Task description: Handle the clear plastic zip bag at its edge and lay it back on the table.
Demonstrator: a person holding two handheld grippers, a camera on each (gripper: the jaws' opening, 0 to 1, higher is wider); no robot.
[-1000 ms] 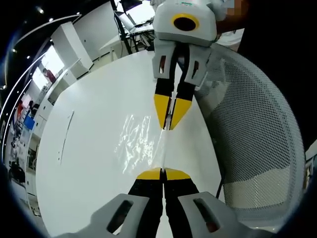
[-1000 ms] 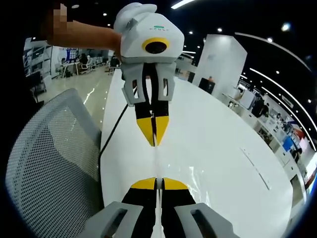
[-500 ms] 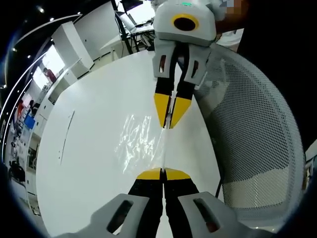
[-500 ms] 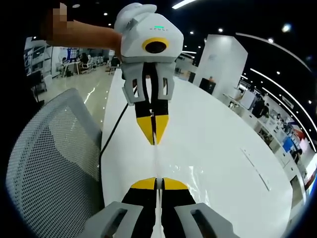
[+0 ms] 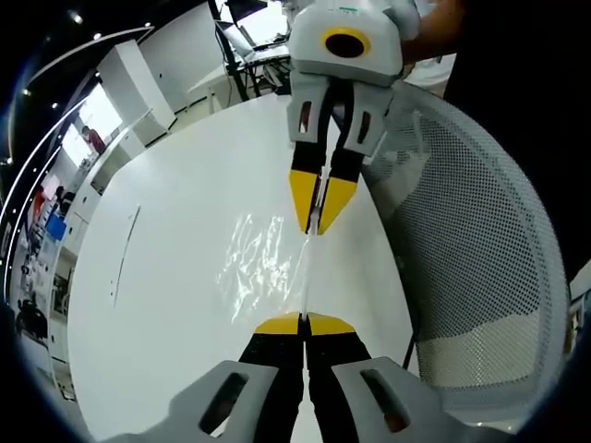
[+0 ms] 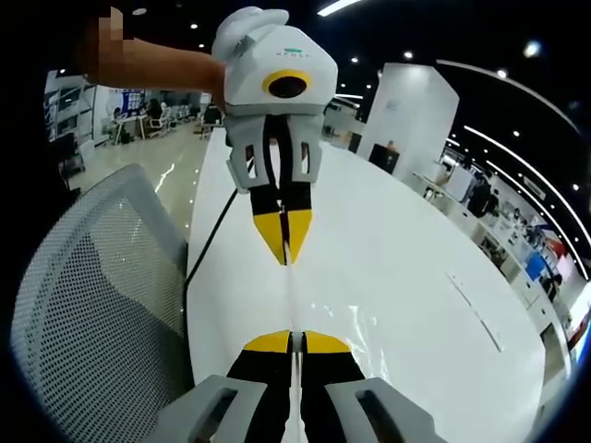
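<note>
Here I see my left hand-held gripper [image 5: 303, 325] and right hand-held gripper [image 6: 294, 341] each pinching an end of the clear plastic zip bag's [image 5: 268, 263] edge, stretched taut between them over the white desk [image 5: 175, 221], mesh chair [image 5: 480, 268] beside.

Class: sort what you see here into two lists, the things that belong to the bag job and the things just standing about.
Job:
bag, stretched edge-on between both grippers
left gripper, shut on bag
right gripper, shut on bag
table

Standing about:
mesh chair
black cable along the table edge
</note>
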